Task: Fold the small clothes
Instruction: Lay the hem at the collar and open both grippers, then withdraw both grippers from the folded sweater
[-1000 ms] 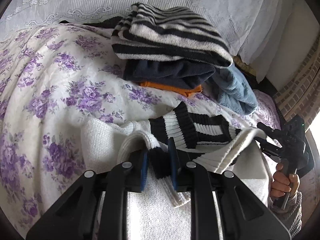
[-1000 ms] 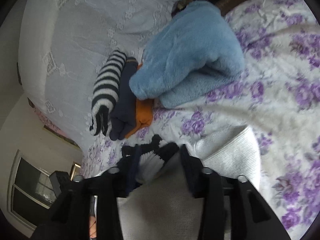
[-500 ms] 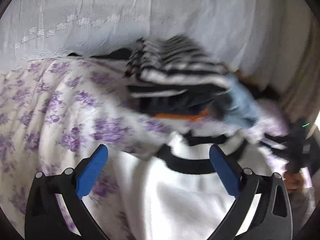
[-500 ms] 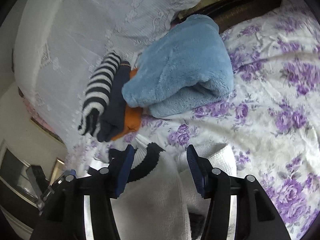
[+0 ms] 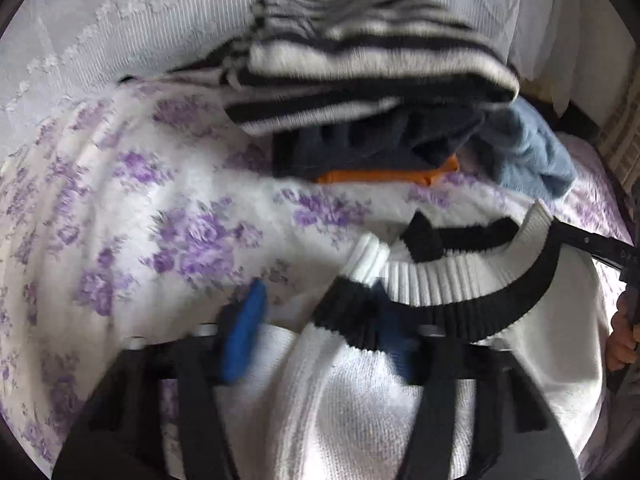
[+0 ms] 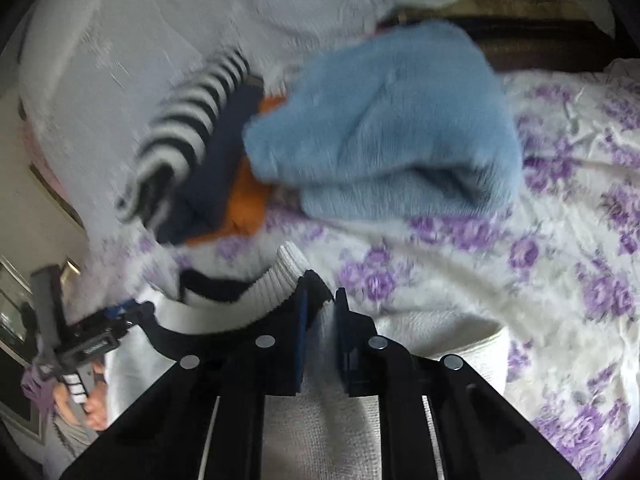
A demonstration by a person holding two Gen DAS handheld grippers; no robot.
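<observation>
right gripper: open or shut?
Shut on the white sweater: right gripper pads pinch its shoulder fabric beside the collar.

left gripper (image 5: 320, 332): jaws closing, sweater (image 5: 360, 400) collar between them | sweater: white, black-trimmed, on floral bedspread (image 5: 120, 220) | behind: folded pile (image 5: 368, 80), striped piece on top | right edge: hand (image 5: 622, 340)
</observation>
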